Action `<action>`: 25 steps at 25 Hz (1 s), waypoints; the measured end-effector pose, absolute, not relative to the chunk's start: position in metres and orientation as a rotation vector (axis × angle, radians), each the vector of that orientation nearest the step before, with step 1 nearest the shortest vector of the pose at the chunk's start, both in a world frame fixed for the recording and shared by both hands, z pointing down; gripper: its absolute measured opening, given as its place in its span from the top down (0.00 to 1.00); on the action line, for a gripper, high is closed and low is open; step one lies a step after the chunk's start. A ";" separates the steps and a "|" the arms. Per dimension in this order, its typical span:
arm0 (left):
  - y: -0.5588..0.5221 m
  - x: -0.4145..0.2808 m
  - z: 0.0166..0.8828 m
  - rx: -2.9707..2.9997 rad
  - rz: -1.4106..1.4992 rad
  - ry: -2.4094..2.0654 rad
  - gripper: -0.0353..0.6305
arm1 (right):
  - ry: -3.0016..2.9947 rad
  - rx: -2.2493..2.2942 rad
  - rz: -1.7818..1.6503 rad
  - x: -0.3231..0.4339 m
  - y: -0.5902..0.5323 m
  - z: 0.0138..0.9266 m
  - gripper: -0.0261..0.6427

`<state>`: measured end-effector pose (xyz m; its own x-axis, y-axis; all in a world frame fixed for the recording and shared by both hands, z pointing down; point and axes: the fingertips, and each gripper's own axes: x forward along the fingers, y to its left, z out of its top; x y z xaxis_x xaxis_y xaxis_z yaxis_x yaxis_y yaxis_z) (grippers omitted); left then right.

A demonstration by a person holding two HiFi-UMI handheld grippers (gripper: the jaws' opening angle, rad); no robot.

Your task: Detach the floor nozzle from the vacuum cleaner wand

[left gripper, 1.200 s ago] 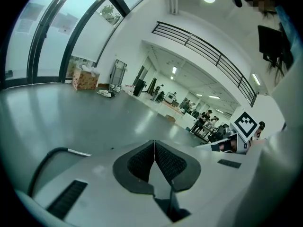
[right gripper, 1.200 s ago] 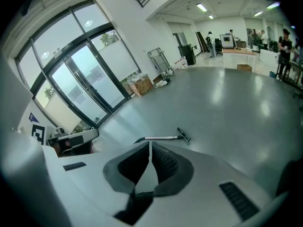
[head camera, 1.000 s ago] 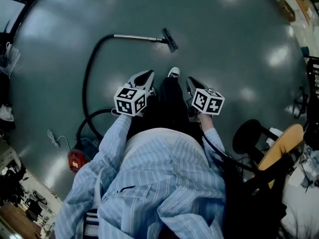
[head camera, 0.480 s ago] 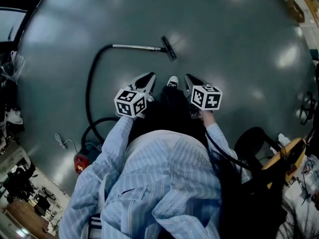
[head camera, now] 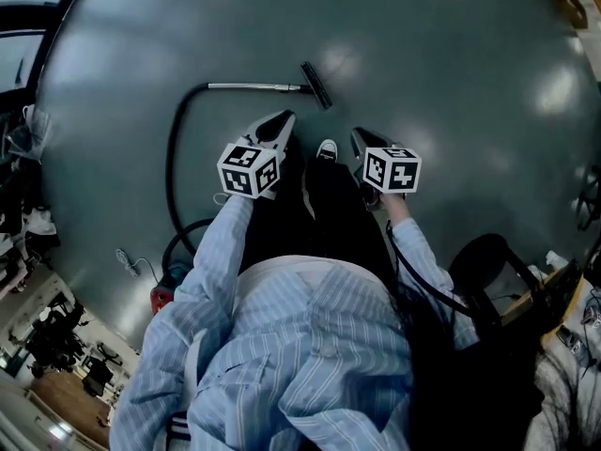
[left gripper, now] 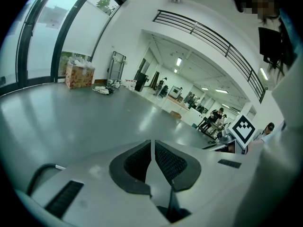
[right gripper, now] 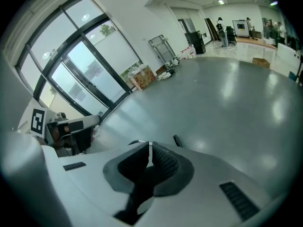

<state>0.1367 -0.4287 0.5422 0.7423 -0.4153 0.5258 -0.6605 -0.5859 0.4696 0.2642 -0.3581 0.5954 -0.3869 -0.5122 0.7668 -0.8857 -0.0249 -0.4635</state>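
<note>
Floor nozzle (head camera: 317, 85) ahead of left tongs (head camera: 285, 116), right tongs (head camera: 356, 133), well apart

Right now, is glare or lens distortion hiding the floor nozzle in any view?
Head view: the fisheye lens curves the floor, and a ceiling-light reflection sits just beside the floor nozzle, but it and the wand are sharp. Right gripper view: heavy barrel distortion and dark corners; the nozzle is only a small dark sliver. Left gripper view: bright windows at the left; the nozzle is not visible.
</note>
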 end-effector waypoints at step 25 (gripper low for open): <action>-0.550 0.150 0.898 2.387 1.089 -0.372 0.82 | -1.735 1.166 1.341 0.239 -0.469 0.930 0.73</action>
